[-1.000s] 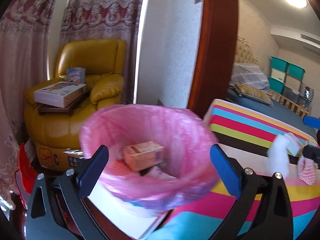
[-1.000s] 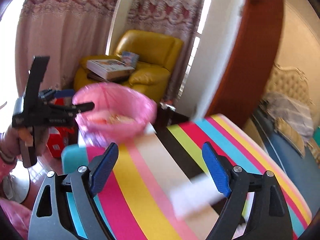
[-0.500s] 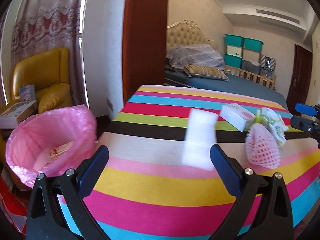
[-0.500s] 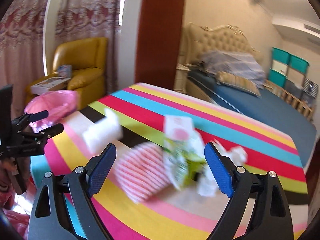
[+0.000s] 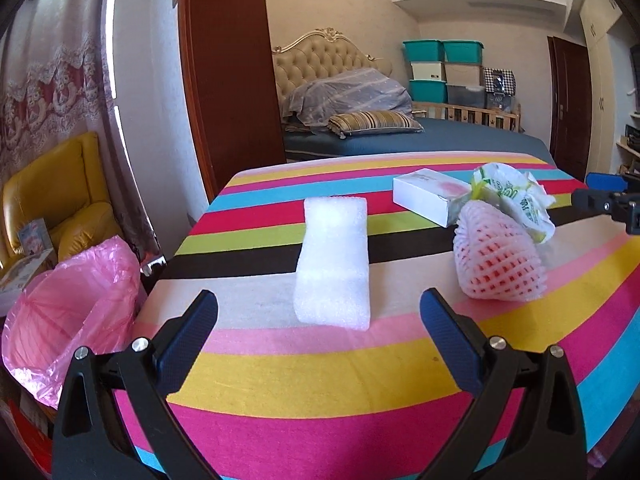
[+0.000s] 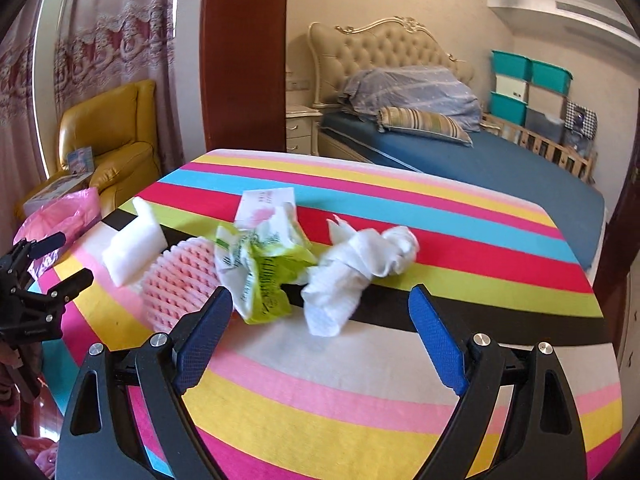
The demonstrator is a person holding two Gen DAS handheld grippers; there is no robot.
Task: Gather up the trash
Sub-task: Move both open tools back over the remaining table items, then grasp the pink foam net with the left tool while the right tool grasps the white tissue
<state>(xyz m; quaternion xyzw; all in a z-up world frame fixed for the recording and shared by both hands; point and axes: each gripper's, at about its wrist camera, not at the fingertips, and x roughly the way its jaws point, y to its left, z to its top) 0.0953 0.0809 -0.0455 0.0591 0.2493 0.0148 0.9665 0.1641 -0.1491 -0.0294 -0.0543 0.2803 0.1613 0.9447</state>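
On the striped table (image 5: 320, 376) lie a white foam block (image 5: 334, 264), a pink foam fruit net (image 5: 498, 258), a small white box (image 5: 430, 196) and a crumpled green-white wrapper (image 5: 516, 196). The right wrist view also shows crumpled white tissue (image 6: 360, 260), the wrapper (image 6: 264, 272), the net (image 6: 180, 280) and the foam block (image 6: 134, 246). My left gripper (image 5: 318, 330) is open and empty, just short of the foam block. My right gripper (image 6: 320, 320) is open and empty, in front of the tissue and wrapper. A pink-lined trash bin (image 5: 68, 312) stands off the table's left edge.
A yellow armchair (image 5: 56, 196) with boxes stands behind the bin by the curtains. A brown door frame (image 5: 228, 80) rises beyond the table's far left corner. A bed (image 6: 460, 160) and stacked storage bins (image 5: 436, 68) are farther back.
Both grippers have swung from the pink bin over to the table. The left now faces the foam block, the right faces the tissue and wrapper. Both stayed open.
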